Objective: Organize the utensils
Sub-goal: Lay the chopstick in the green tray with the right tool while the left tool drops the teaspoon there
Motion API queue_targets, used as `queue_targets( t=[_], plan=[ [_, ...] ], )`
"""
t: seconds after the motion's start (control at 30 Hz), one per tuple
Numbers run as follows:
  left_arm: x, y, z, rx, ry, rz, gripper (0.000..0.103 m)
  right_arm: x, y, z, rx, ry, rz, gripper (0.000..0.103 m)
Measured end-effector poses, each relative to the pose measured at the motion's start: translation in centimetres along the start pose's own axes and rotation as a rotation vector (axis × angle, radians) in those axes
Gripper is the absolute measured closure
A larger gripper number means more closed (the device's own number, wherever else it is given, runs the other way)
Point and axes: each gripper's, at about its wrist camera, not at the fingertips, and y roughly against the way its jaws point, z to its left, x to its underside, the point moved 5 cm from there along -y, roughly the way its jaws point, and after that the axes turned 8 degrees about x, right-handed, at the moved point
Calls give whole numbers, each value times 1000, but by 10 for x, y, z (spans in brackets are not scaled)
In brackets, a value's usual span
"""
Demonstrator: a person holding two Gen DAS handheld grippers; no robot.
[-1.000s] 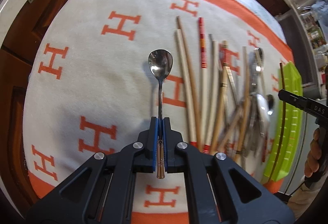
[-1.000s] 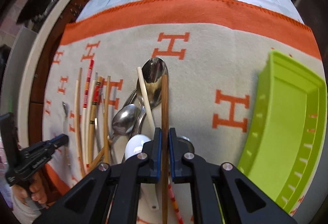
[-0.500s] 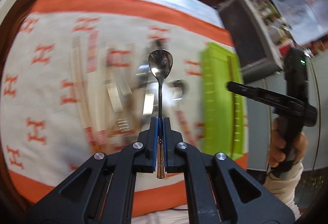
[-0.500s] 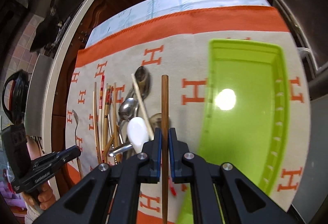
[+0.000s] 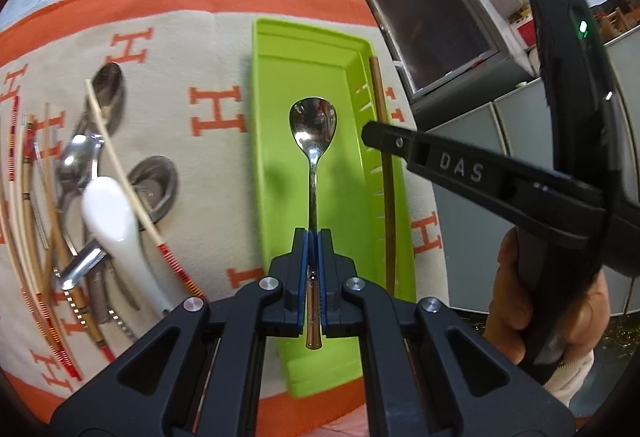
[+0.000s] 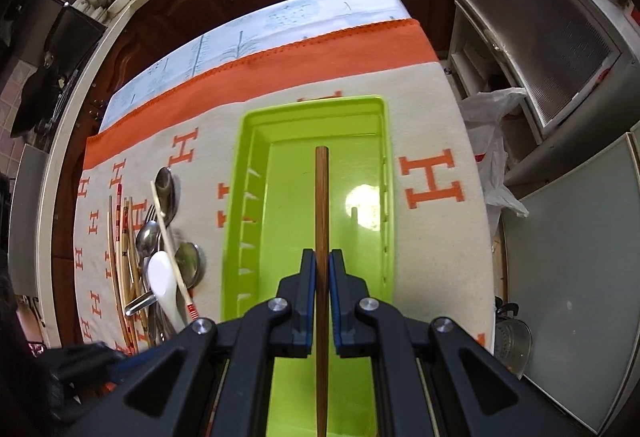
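— Which step was in hand?

— The carry to the tray. The left claw [image 5: 313, 237] was clamped on the handle of a metal spoon [image 5: 313, 129], whose bowl hung over the middle of the green tray [image 5: 268, 173]. The right claw [image 6: 322, 265] was clamped on a brown chopstick [image 6: 321, 197], which ran straight out ahead of it along the tray's length.

— Where did the tray lie?

— On the patterned cloth [image 6: 436, 237] over the bench, toward its right edge. The pile of other spoons and chopsticks [image 5: 80, 197] lay on the cloth toward the left edge, well apart from the tray.

— Was either piece resting in the tray?

— I couldn't tell for sure; both seemed held above its floor, but the wide lens flattened depth. From the left wrist view the chopstick lay along the tray's right wall, by the ribs.

— What did the next move call for?

— I'd judge lowering each piece until it lay flat on the tray floor, lengthwise, then parting the claws. The two claws were near each other, so they needed room to avoid knocking.
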Motion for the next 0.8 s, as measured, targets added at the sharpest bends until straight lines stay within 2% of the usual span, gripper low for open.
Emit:
queue_targets(
  t=[0.13,0.3,0.33,0.4,0.47,0.63,0.8],
  plan=[
    [-2,-13,-8,-22,-21,5,101,-9,-10,-3,-2,-4,-3,97],
    [3,-9,-11,-45,-38,4,100,-17,-22,-5,30,-8,12,96],
    [4,-7,-13,-48,-43,3,98,-16,-25,-5,23,-14,26,96],
    [7,-1,-13,-48,-48,3,87,-13,-28,-5,27,-10,37,96],
    [8,2,-17,-62,-55,-6,72,-9,-29,-6,43,-3,44,96],
    [19,30,-2,-105,-97,-53,69,4,-23,-6,35,-15,34,87],
    [28,52,26,-196,-99,-92,69,21,-6,7,5,-1,3,87]
  ],
)
